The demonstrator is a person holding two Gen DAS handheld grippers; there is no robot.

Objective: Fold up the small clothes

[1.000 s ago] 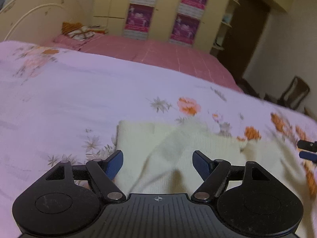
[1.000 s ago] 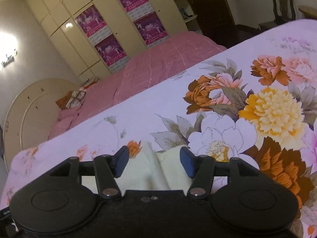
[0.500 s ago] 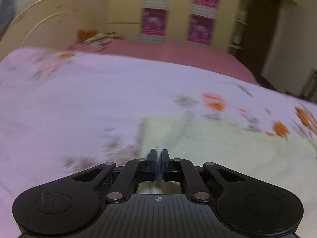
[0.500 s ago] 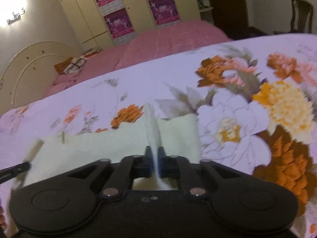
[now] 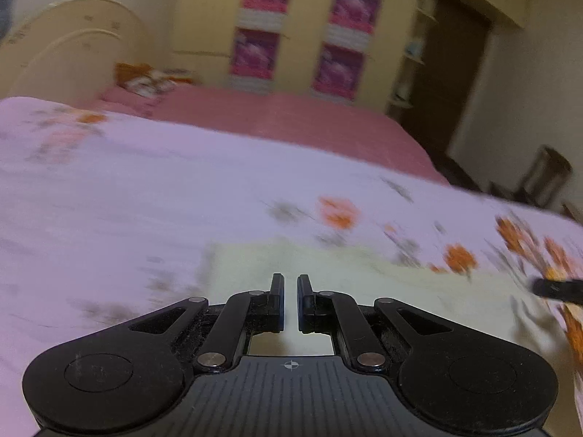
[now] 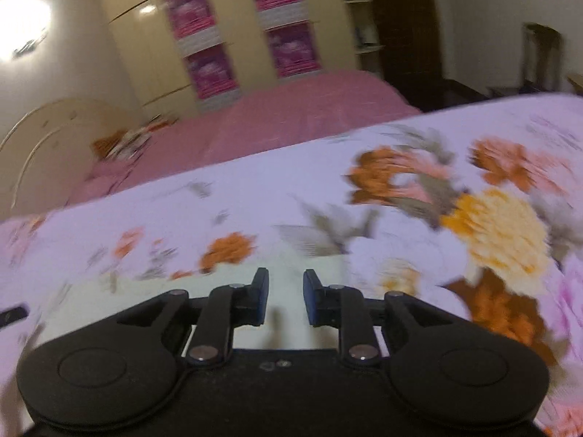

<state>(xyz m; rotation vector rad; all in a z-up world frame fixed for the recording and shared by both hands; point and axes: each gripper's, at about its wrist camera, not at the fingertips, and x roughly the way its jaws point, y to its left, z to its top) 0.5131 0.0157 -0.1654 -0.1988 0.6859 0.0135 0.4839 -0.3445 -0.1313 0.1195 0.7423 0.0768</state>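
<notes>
A small pale cream garment [image 5: 364, 276] lies flat on the lilac flowered bedspread [image 5: 145, 196]. It also shows in the right wrist view [image 6: 145, 287]. My left gripper [image 5: 290, 284] is above the garment's near left part, jaws a narrow gap apart with nothing between them. My right gripper [image 6: 286, 284] is above the garment's right end, jaws partly open and empty. The right gripper's tip [image 5: 557, 287] shows at the right edge of the left wrist view. Both views are blurred.
A second bed with a pink cover [image 5: 291, 123] stands behind, with a cream headboard [image 5: 73, 54] and a wardrobe [image 5: 302, 29]. A chair [image 5: 546, 174] and a dark doorway [image 5: 455, 73] are at the far right.
Both grippers closed on the garment half a second ago; now both have opened and let the cloth go. The garment lies flatter and wider than one second ago.
</notes>
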